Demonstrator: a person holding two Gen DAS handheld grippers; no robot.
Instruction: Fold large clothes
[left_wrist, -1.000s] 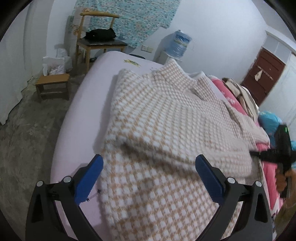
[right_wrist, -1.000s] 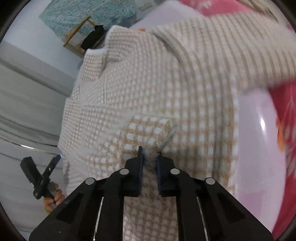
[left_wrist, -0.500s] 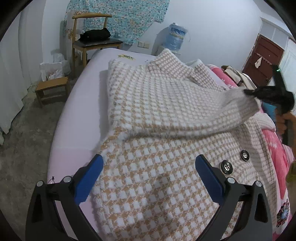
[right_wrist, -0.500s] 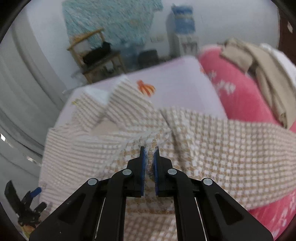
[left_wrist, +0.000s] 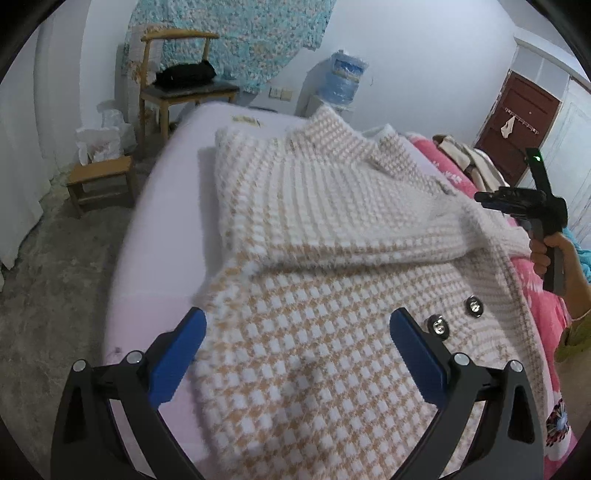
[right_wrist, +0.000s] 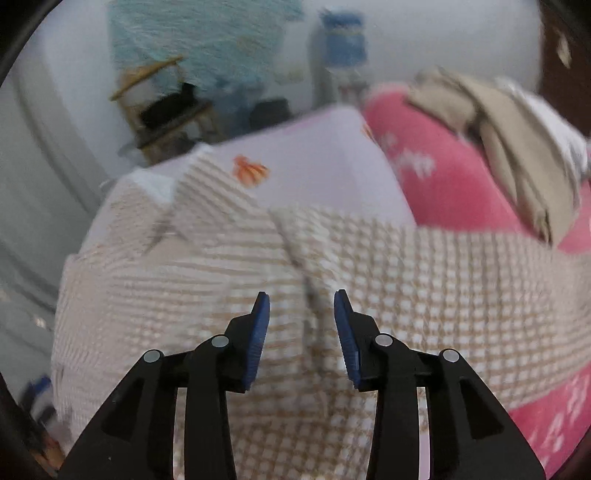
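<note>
A big fluffy coat lies on the bed. It has small white and tan squares all over. It reaches from near the top edge of the bed down to the bottom edge. One sleeve is folded across its middle. Two shiny buttons sit near its right side. The left gripper is spread wide above the bottom of the coat and holds nothing. The right gripper is also apart, just over the sleeve, at the bed's right side.
</note>
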